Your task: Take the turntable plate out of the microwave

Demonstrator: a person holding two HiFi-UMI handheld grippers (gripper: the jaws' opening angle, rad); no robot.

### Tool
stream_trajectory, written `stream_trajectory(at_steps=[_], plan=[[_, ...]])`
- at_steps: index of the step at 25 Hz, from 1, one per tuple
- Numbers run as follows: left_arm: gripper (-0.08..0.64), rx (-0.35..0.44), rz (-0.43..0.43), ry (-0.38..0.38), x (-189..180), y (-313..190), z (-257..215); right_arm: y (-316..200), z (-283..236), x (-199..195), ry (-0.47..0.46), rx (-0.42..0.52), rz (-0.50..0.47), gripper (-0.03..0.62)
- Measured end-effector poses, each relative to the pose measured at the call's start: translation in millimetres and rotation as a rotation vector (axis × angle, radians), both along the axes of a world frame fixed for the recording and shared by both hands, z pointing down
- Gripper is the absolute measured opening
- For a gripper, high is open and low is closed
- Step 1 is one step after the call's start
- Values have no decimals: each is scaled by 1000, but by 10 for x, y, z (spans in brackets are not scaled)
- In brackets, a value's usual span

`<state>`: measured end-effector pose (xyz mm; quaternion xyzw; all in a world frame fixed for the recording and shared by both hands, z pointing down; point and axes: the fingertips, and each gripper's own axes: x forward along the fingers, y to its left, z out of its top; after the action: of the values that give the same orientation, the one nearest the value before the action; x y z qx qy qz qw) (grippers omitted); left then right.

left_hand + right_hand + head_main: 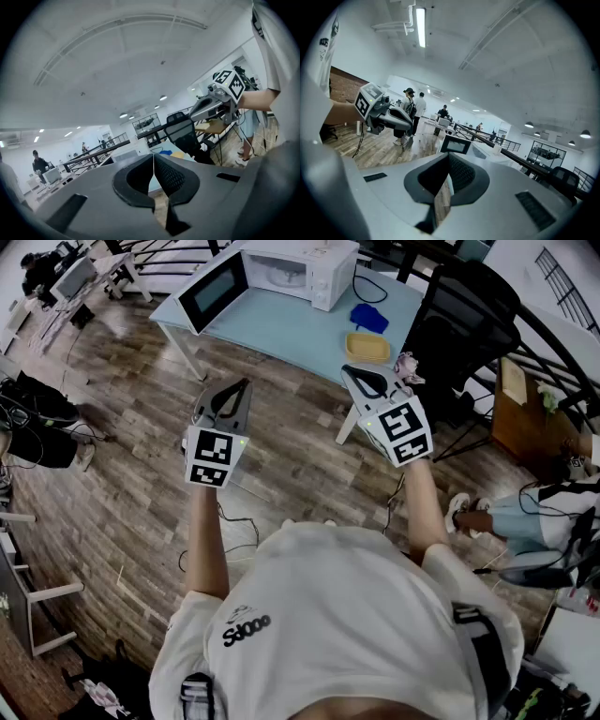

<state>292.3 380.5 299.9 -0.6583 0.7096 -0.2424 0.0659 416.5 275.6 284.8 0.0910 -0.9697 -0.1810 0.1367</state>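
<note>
— Where are your two tools?
— In the head view your left gripper [242, 386] is left of centre and your right gripper [351, 371] is right of centre. Each has its jaws pressed together with nothing between them.
— And the turntable plate?
— The turntable plate [284, 277] shows faintly inside the microwave [323, 268] at top centre. Its door [214, 290] is swung wide to the left. The microwave stands on the pale blue table [281, 334], with a yellow tray [367, 347] and a blue item [369, 317] to its lower right. Your grippers hang lower in the frame, apart from the microwave.
</note>
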Motion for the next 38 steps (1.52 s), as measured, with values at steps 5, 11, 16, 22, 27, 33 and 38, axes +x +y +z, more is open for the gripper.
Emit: stream_trajectory(at_steps=[5,11,16,22,27,33,38], plan=[[20,-9,-2,2,-130,64,29,33,46,-118,-9,-20,17,6],[20,-14,-9,15,-403,256,80,119,88,-341,-11,-37,50,6],[20,-33,-17,30,-623,401,231,192,177,-470,-8,-53,88,6],[20,-25,-45,65,-970,353,293,114,240,-759,-2,-67,91,6],[20,-49,-57,57,-1262,44,382,-194,285,-1078,-15,-74,89,6],[20,-53,-95,52,-1799,-540,375,-848,317,-1604,-32,-58,107,6],[20,-63,-127,46,-2306,-1299,245,-1588,220,-2121,-86,-104,80,6]])
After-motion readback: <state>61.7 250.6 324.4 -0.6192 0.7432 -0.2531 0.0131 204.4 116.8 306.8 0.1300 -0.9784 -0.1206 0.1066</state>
